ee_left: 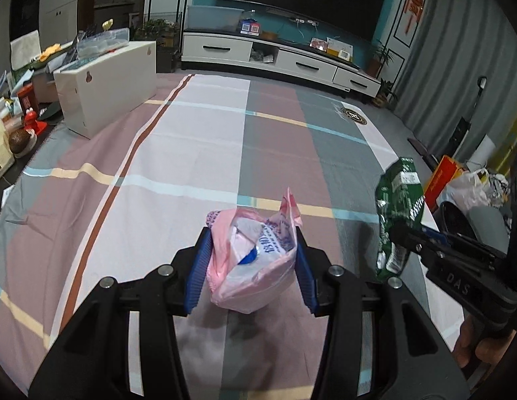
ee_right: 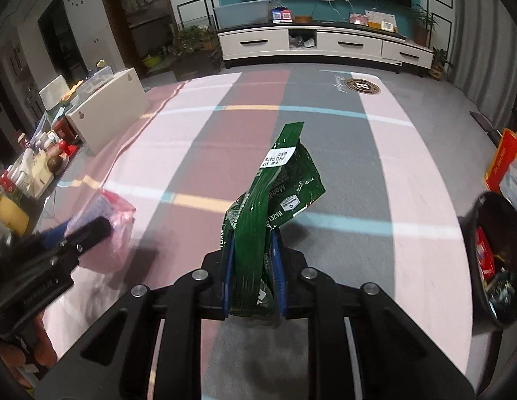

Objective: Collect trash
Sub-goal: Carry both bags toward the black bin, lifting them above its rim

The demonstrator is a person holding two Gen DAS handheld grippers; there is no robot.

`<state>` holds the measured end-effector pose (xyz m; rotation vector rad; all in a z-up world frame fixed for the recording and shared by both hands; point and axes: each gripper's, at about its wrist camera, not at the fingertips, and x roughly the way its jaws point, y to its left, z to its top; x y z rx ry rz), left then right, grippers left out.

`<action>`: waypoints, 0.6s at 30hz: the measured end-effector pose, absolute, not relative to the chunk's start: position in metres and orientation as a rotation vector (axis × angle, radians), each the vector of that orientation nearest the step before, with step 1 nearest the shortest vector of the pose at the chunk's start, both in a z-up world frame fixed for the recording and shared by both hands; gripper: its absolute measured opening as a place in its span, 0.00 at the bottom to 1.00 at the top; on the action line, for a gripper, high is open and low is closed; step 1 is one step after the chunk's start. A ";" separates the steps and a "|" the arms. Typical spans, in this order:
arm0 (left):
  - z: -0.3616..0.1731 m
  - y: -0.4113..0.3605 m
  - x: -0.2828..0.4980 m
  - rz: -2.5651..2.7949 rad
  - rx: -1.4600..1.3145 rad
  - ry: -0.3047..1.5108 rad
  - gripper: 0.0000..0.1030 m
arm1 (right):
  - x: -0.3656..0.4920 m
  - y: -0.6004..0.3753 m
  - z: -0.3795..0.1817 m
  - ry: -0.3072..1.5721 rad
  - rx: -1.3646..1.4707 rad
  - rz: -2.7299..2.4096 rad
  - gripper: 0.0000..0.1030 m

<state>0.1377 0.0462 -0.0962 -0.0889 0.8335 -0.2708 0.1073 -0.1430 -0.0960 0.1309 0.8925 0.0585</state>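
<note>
1. Gripping a pink plastic bag (ee_left: 255,263) stuffed with wrappers, the left gripper (ee_left: 251,266) has its blue pads (ee_left: 200,275) pressed against both sides of the bag, partway closed around its bulk, above the striped cloth (ee_left: 178,153).
2. The right gripper (ee_right: 253,266) is clamped on a crumpled green snack packet (ee_right: 271,200), jaws narrow and pinching its lower part; the packet stands up and leans to the far right (its white label is upside down).
3. In the left view the right gripper (ee_left: 405,233) shows at the right edge with the green packet (ee_left: 396,213); in the right view the left gripper (ee_right: 88,230) and the pink bag (ee_right: 115,230) are blurred at the near left.
4. A black bin (ee_right: 491,260) sits at the right edge of the right view, cut off by the frame; red wrappers show inside, the rest is hard to make out.
5. Fingers of the hands (ee_left: 471,346) holding the tools are only partly seen at the frame edges.
6. The cloth lies bare from the grippers to its far end, near the white TV cabinet (ee_right: 325,46).
7. A white box (ee_left: 108,86) and clutter crowd the left edge; bags (ee_left: 468,186) and the bin crowd the right.
</note>
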 end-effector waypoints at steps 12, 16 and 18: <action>-0.070 0.023 0.105 -0.282 0.001 0.797 0.47 | 0.051 -0.150 -0.071 0.802 0.073 0.019 0.21; -0.062 0.013 0.095 -0.298 0.028 0.785 0.47 | 0.037 -0.155 -0.059 0.755 0.061 0.002 0.21; -0.059 0.007 0.089 -0.304 0.041 0.776 0.47 | 0.032 -0.160 -0.055 0.741 0.070 -0.003 0.21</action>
